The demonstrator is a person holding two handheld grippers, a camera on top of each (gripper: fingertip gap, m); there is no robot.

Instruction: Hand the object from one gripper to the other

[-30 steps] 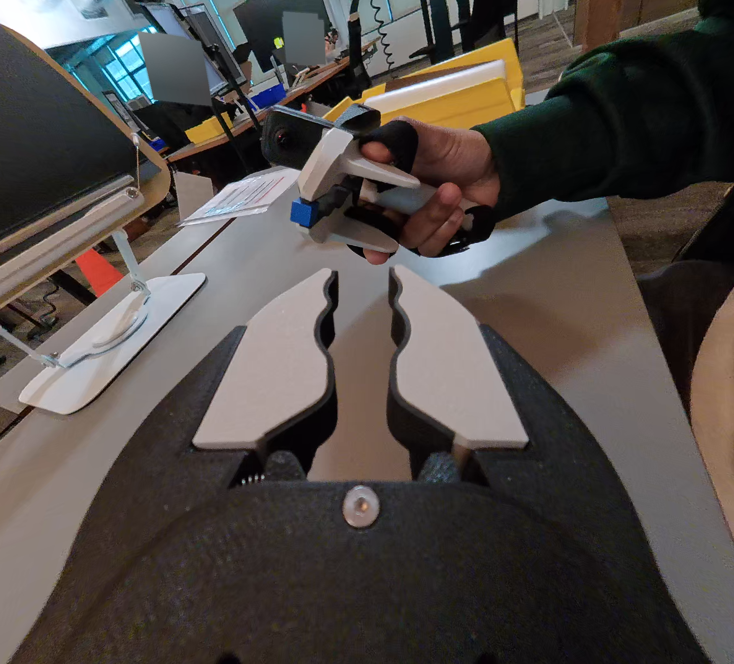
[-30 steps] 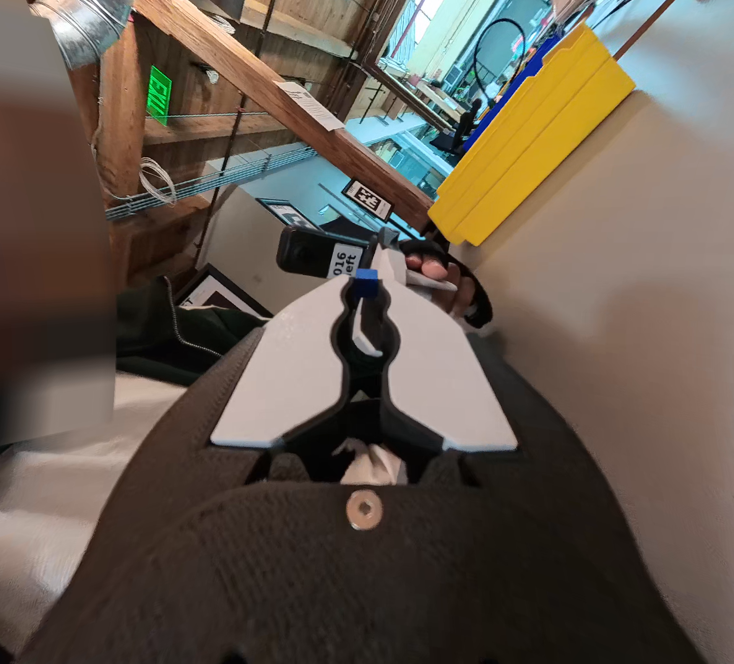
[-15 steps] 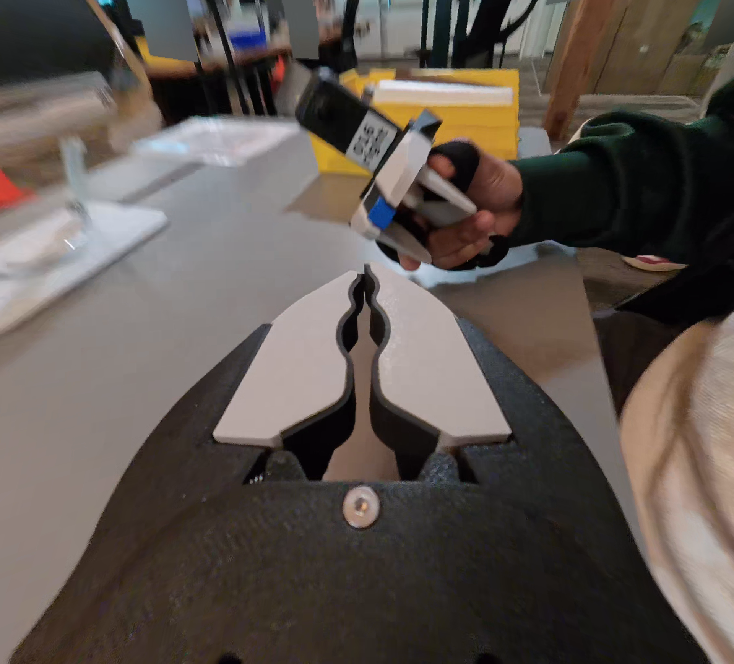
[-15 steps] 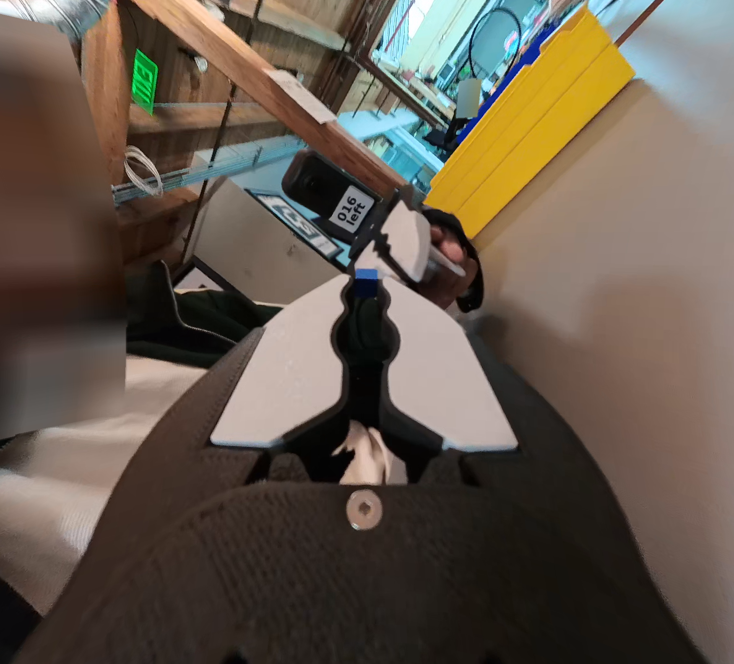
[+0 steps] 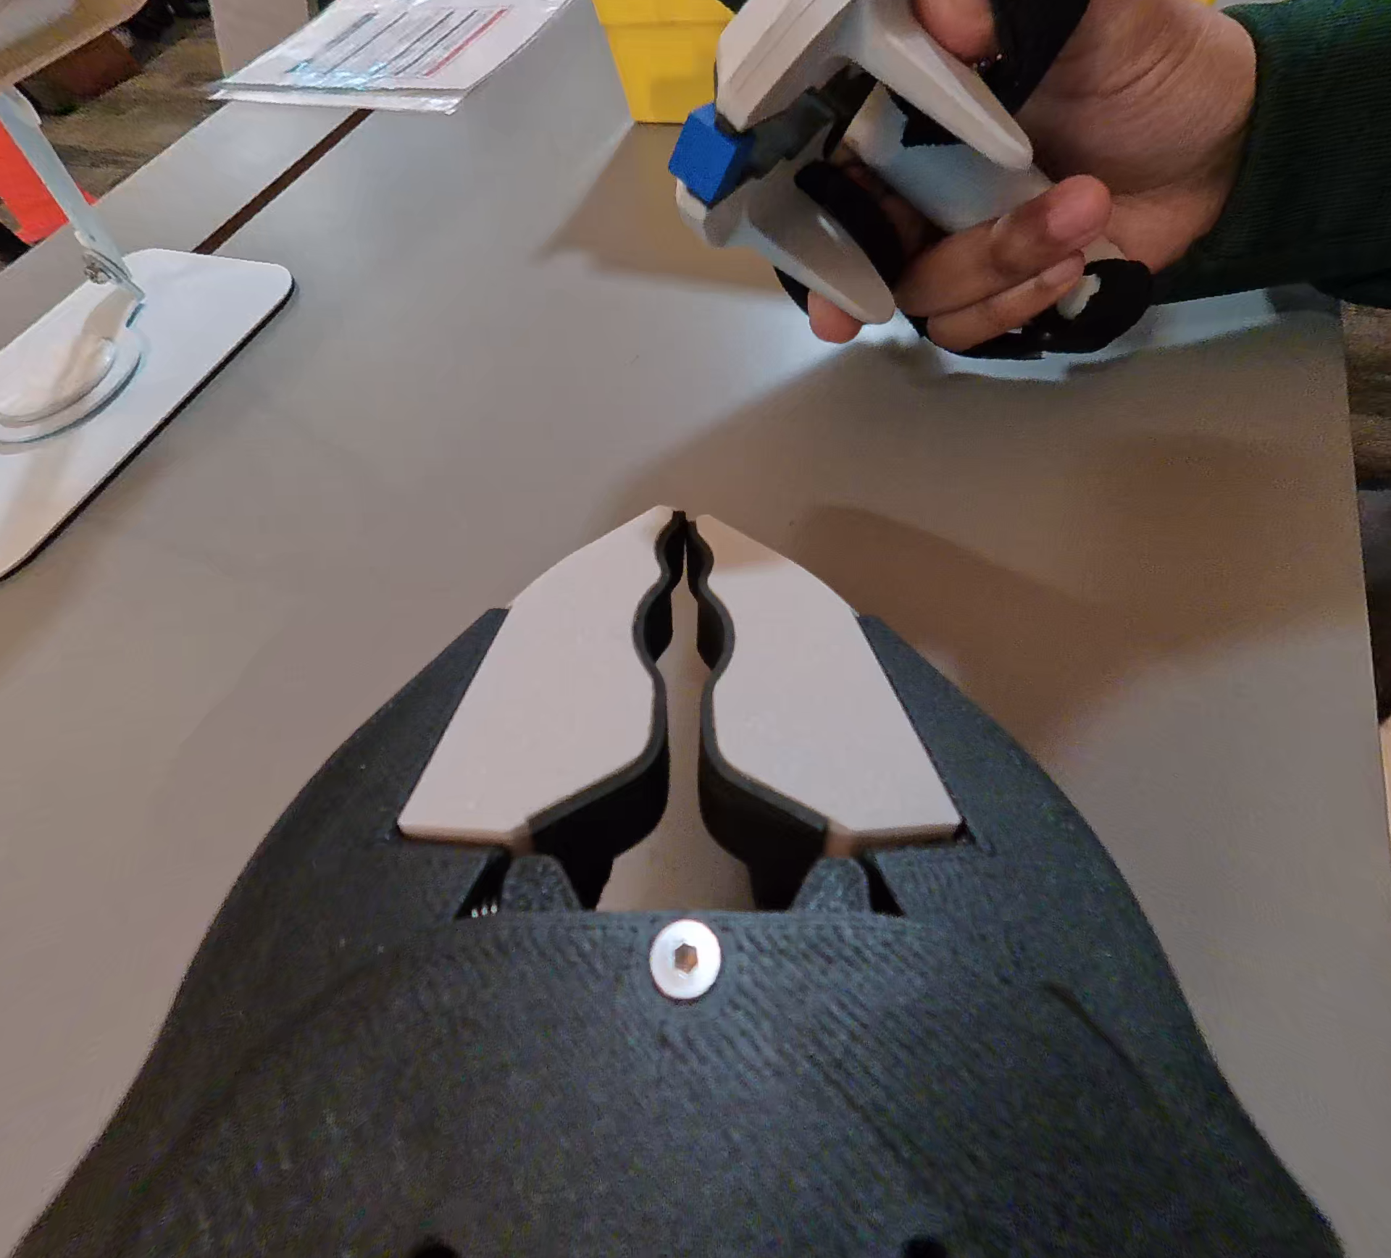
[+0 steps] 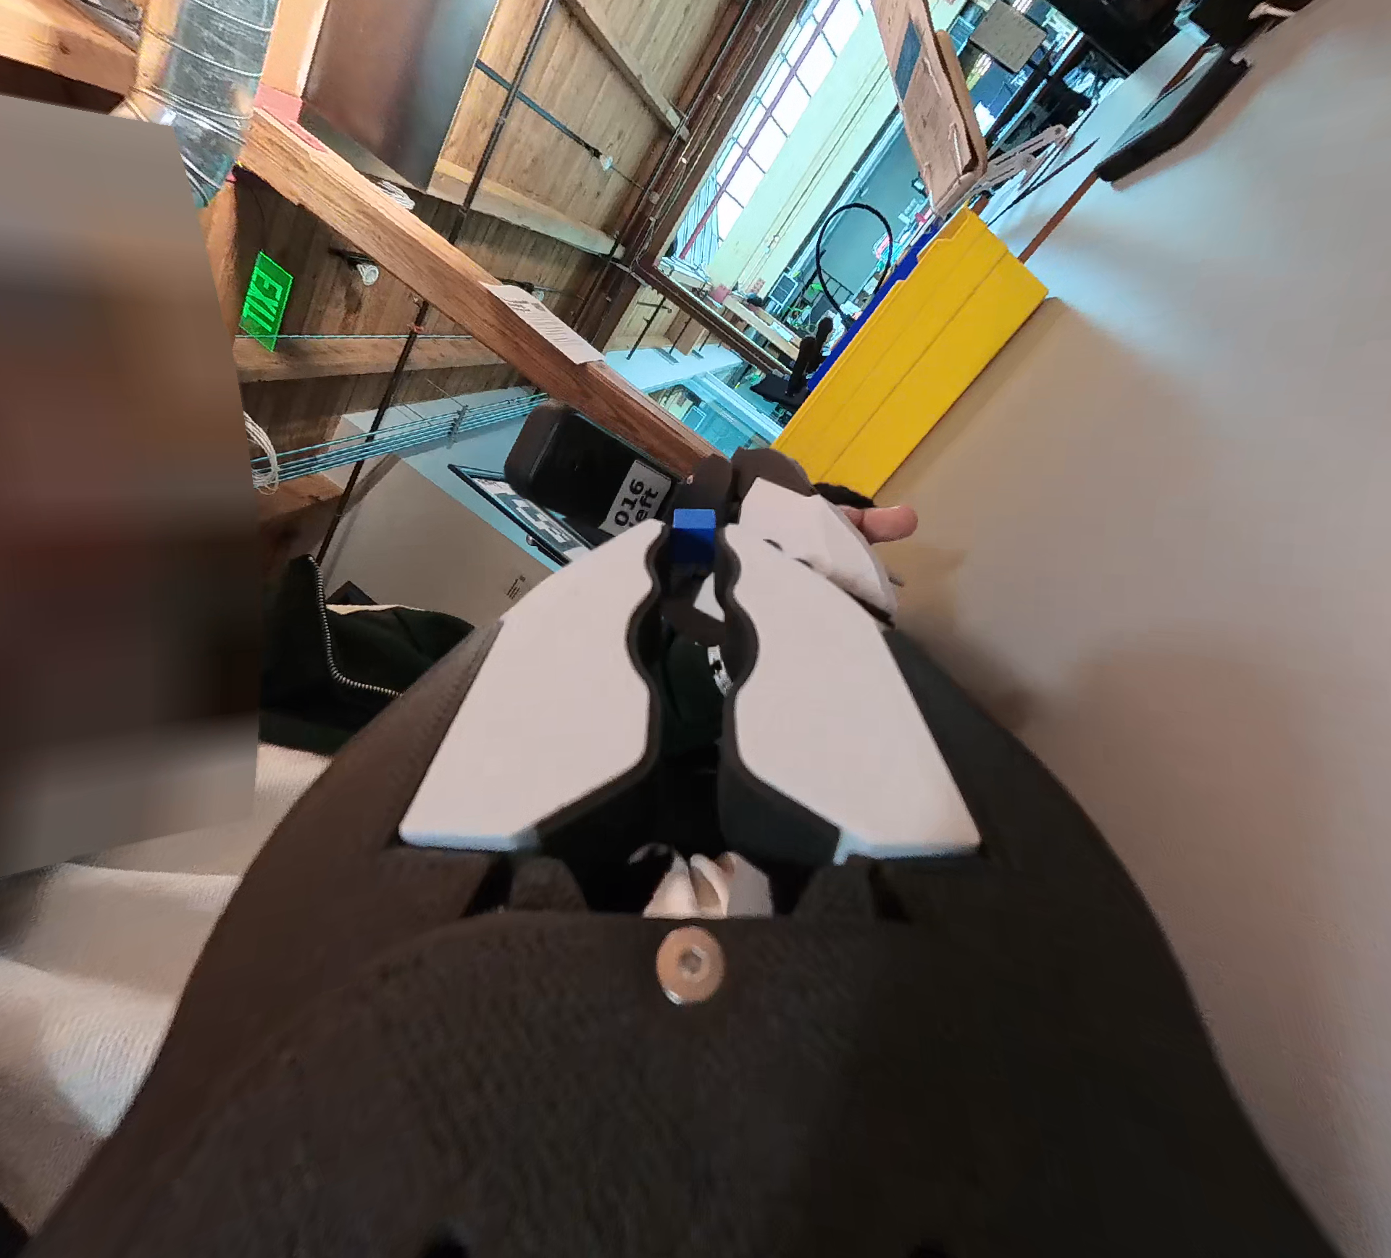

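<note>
The right tongs [image 5: 711, 168] are pinching a small blue block [image 5: 710, 157] between their tips. In the right wrist view the block [image 6: 693, 535] is sitting right at the very end of the tongs [image 6: 693, 537], with most of it sticking out past the tips. The jaws are squeezing in on it, so they are only as wide apart as the block is.

The left tongs [image 5: 683, 523] are holding nothing. Their tips are almost touching, with just a thin crack between them. They are hanging over the bare grey desk [image 5: 451, 394].

Seen from the left tongs, the block is lying far ahead, higher up and just a little to the right. It is well apart from them, up in the air over the desk. The right tongs are pointing left and down, toward the left tongs, so the free end of the block is facing that way. A hand [image 5: 1091, 153] is gripping the right tongs from the right side. A yellow bin [image 5: 647, 18] is standing on the far side of the desk behind them.

The block looks about as wide as it is long, so no side is the long one. I think the left tongs are needing to open wide first, then go up and forward to take the free end. The block is small, so a crooked bite could be knocking it loose.
</note>
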